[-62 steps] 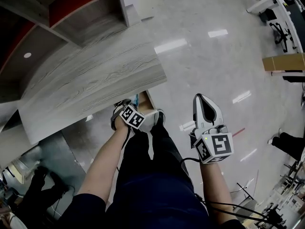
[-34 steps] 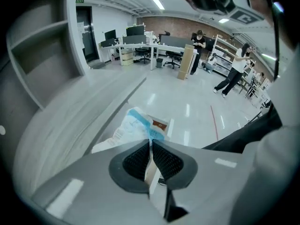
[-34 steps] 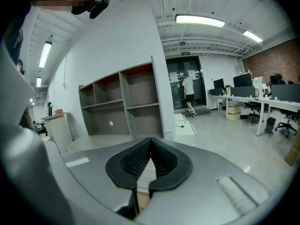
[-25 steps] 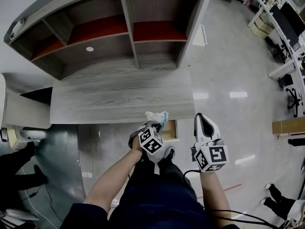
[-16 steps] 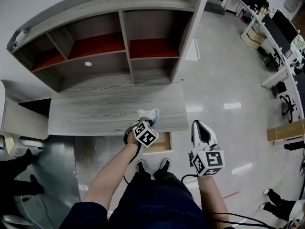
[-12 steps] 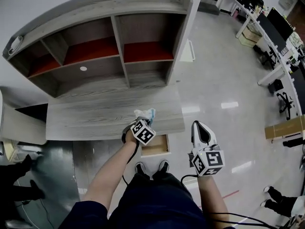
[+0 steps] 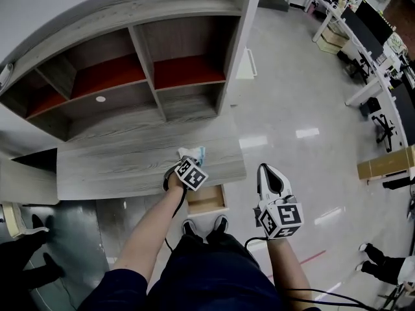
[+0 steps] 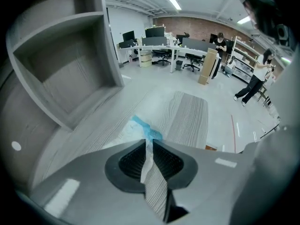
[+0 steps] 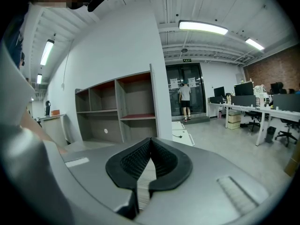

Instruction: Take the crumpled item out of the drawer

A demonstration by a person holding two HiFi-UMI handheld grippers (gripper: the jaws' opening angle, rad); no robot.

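Observation:
The crumpled item (image 7: pixel 192 153) is a white and light-blue wad, also seen in the left gripper view (image 8: pixel 140 127). My left gripper (image 7: pixel 185 163) is shut on it and holds it just over the front part of the grey wooden desk top (image 7: pixel 130 159). The open drawer (image 7: pixel 206 199) sticks out below the desk's front edge, its wooden inside showing bare. My right gripper (image 7: pixel 270 177) hangs to the right of the drawer over the floor, jaws shut with nothing between them; in its own view (image 9: pixel 149 146) the pads meet.
A wooden shelf unit (image 7: pixel 149 63) with red-backed compartments stands on the back of the desk. Glossy floor (image 7: pixel 292 102) spreads to the right, with office desks and chairs (image 7: pixel 363 31) far off. A person's dark shoes (image 7: pixel 26 264) show at lower left.
My left gripper has come up out of the drawer with the wad and carried it forward over the desk top. The right gripper has stayed beside the drawer.

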